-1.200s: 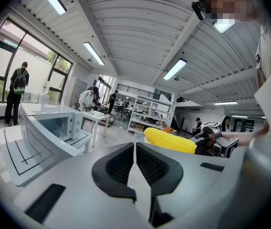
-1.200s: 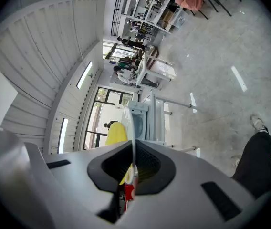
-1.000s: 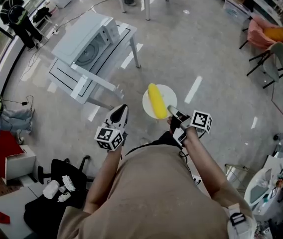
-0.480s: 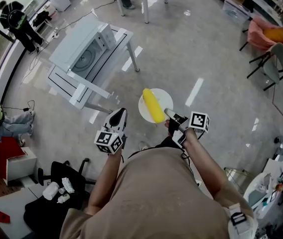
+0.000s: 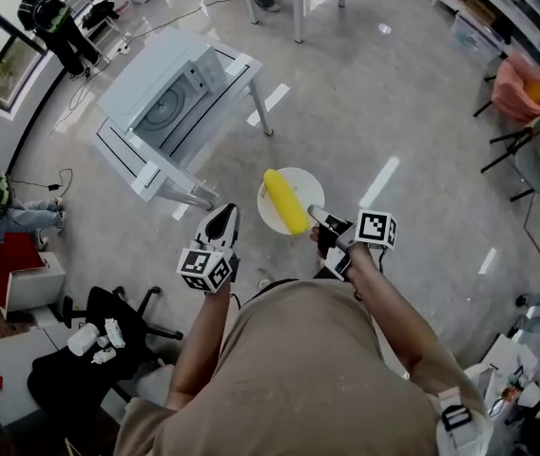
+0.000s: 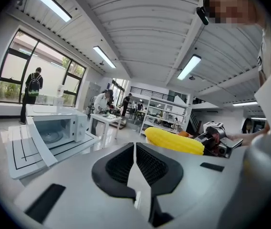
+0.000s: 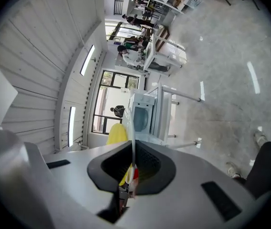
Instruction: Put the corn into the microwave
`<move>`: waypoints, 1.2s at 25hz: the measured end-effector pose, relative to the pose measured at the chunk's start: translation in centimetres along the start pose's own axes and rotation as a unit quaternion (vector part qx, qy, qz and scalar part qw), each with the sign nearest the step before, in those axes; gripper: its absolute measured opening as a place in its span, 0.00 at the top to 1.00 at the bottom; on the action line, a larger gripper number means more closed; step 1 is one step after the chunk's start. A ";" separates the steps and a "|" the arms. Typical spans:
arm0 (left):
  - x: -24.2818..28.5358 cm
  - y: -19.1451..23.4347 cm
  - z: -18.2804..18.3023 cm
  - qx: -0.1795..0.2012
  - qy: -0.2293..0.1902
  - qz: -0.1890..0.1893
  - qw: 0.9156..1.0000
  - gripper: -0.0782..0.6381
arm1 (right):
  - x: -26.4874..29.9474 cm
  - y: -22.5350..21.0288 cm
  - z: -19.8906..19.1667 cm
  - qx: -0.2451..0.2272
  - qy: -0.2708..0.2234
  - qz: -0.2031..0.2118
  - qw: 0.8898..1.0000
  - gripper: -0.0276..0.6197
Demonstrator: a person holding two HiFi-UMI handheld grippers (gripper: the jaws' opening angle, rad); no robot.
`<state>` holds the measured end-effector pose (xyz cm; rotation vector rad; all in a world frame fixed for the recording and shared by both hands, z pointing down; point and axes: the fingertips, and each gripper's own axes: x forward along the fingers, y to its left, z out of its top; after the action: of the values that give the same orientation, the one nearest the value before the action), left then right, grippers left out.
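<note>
The corn lay along the left edge of a white plate, its near rim clamped in the right gripper. The left gripper (jaws together, empty) hung beside it, well apart from the open microwave.

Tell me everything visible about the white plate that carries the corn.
The white plate is round, shallow and smooth; its material cannot be told. It hangs in the air above the grey floor and seems roughly level. The right hand-held gripper is shut on its near rim, and in that gripper's view the plate shows edge-on as a thin white line between the jaws. One yellow corn cob lies across it, its far end reaching past the rim.
</note>
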<state>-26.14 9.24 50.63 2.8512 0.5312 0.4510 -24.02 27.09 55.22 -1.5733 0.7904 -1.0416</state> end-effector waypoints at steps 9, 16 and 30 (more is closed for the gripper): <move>5.0 -2.3 0.8 -0.011 -0.027 0.077 0.997 0.88 | -0.6 -1.4 7.2 -0.013 0.072 0.000 0.997 0.93; 6.7 -2.3 0.9 -0.024 -0.036 0.134 0.990 0.88 | -0.3 -1.8 11.1 -0.021 0.116 0.001 0.993 0.93; 9.9 2.6 1.9 -0.037 -0.039 0.165 0.985 0.88 | 5.0 -1.8 15.4 -0.028 0.137 0.001 0.990 0.93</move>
<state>-15.89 10.34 52.11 2.8742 0.0245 0.3980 -7.94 29.15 56.85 -1.4941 1.0137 -1.2615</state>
